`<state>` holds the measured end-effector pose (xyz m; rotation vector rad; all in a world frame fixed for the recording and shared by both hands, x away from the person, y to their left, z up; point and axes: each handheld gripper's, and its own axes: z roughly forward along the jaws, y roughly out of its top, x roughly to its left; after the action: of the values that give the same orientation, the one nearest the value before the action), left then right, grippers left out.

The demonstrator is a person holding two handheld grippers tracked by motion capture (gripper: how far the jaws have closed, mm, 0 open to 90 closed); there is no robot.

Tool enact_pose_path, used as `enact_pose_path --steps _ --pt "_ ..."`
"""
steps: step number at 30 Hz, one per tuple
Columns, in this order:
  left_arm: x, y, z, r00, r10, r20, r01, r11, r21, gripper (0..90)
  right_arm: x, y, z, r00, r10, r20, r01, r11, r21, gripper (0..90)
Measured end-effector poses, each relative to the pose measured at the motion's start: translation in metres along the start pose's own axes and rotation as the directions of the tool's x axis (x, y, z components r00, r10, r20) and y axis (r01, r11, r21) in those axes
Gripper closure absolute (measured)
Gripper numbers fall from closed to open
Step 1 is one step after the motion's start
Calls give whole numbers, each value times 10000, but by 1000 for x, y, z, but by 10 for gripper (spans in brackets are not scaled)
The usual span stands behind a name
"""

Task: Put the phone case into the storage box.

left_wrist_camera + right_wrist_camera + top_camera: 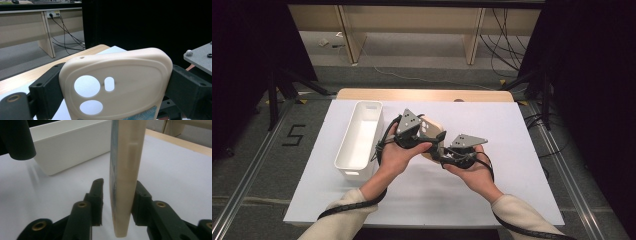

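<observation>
Phone case [117, 82], cream-coloured, of matt, slightly rubbery-looking plastic; flat slab with broadly rounded corners and a raised border line running just inside the edge. Back face pierced by two round camera openings, one above the other, and a small upright oval slot beside the upper one; a tiny pinhole sits near the top edge. A blue-green patterned patch shows at the lower edge of the back. Seen edge-on in the right gripper view, the phone case [125, 177] is thin and straight-sided, with a shallow rectangular button relief on its narrow side and a bluish patterned face turned left.

Location: held in the air above the white sheet on the tabletop [512, 150], between both hands, just right of the bin.

Left tongs [432, 137]: black, blocky, with screw holes; clamped across the width of the case, one pad pressed on each long edge.

Right tongs [117, 202]: black, ribbed inner pads, brass-coloured pivot bushings; jaws standing slightly apart around the lower end of the case. The right-hand pad lies against the case; a narrow gap shows between the other pad and the patterned face, so there is no grip.

Bin [359, 140]: white, glossy plastic, long and narrow, rounded corners, slot handles at both ends, resting on the sheet.

Tabletop edge: pale wood, visible beyond the sheet.
</observation>
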<state>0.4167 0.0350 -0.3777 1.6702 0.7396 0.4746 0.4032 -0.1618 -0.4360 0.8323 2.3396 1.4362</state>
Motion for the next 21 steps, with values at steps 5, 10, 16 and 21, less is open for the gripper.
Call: enact_pose_path --steps 5,10,16,21 --pt "3 2 -2 10000 4 -68 -4 10000 -71 98 0 1 0 9999 128 -89 -129 9998 -160 490" --pt "7 5 -6 9999 -11 -165 9 9999 -165 99 2 1 0 9998 132 -116 -136 9992 -384 239" --pt "9 8 -9 9997 23 -233 -28 9997 -235 100 3 -3 0 9995 -93 -299 85 9995 -288 153" --pt "12 10 -11 9996 14 -290 -22 9996 -296 100 4 -4 -3 9981 -222 -577 200 9990 -389 105"
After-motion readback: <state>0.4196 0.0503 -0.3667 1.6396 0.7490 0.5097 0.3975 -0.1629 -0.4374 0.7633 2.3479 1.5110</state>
